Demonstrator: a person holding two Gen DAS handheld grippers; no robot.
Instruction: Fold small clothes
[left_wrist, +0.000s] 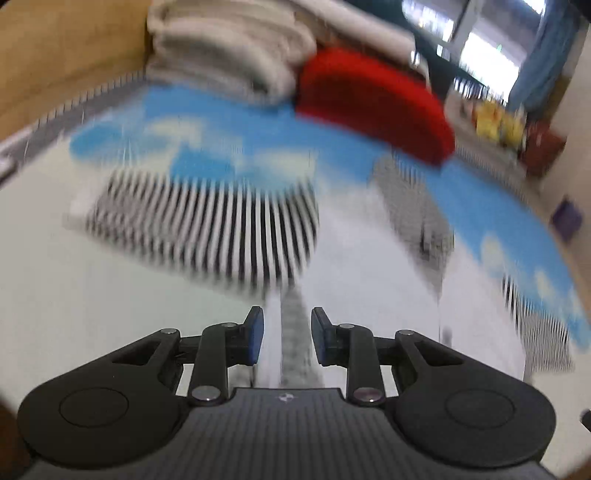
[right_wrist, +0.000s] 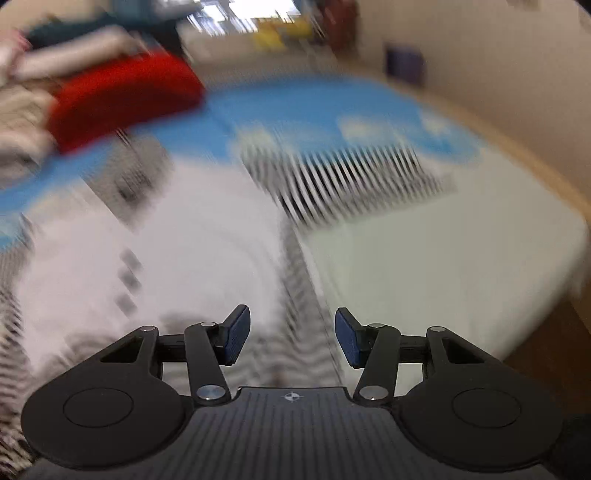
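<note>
Both views are motion-blurred. A white garment (left_wrist: 354, 266) with a black-and-white striped panel (left_wrist: 207, 229) and a striped band lies spread on a blue cloud-print cloth (left_wrist: 229, 122). It also shows in the right wrist view (right_wrist: 177, 236) with its striped panel (right_wrist: 343, 177). My left gripper (left_wrist: 287, 339) is open and empty just above the garment's striped band. My right gripper (right_wrist: 291, 338) is open and empty over the garment's near edge.
A folded red cloth (left_wrist: 373, 99) lies at the back beside a stack of folded pale clothes (left_wrist: 229, 48); both show in the right wrist view (right_wrist: 122, 99). The table's right edge (right_wrist: 546, 280) drops off. Clutter and a window stand beyond.
</note>
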